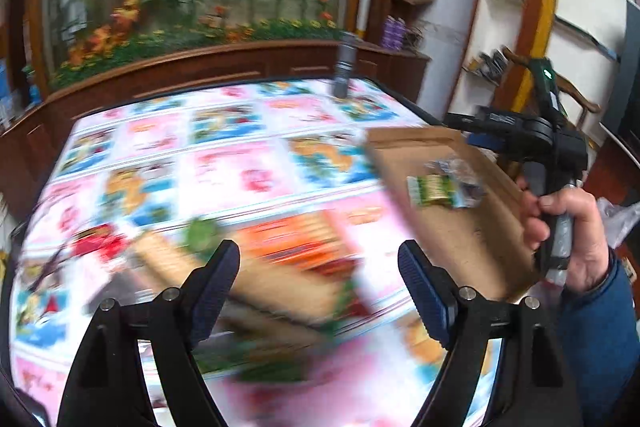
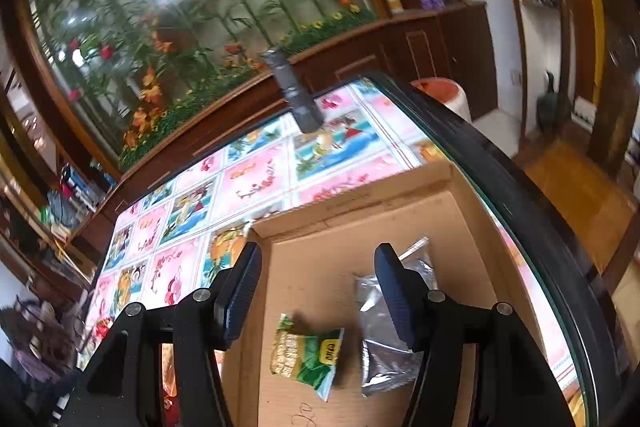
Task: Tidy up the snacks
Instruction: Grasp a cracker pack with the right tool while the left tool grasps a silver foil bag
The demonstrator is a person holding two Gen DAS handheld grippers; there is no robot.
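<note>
My left gripper (image 1: 320,279) hangs open over the table with nothing between its fingers. Below it lie blurred snack packets, one orange (image 1: 304,239) and one brownish (image 1: 256,279). A flat cardboard box (image 1: 460,227) sits at the table's right side and holds a green snack packet (image 1: 434,189) and a silvery bag (image 1: 460,167). My right gripper (image 2: 318,287) is open above that box (image 2: 360,223). The green packet (image 2: 308,355) lies below the gap and the silver bag (image 2: 384,347) lies partly behind the right finger. Neither packet is touched.
A cartoon-print cloth (image 1: 224,175) under glass covers the table. A dark cylinder (image 2: 296,91) stands near the far edge. The table's dark rim (image 2: 500,163) runs close by the box's right side. A hand (image 1: 576,227) holds the right gripper's handle. A wooden cabinet (image 1: 200,67) stands behind.
</note>
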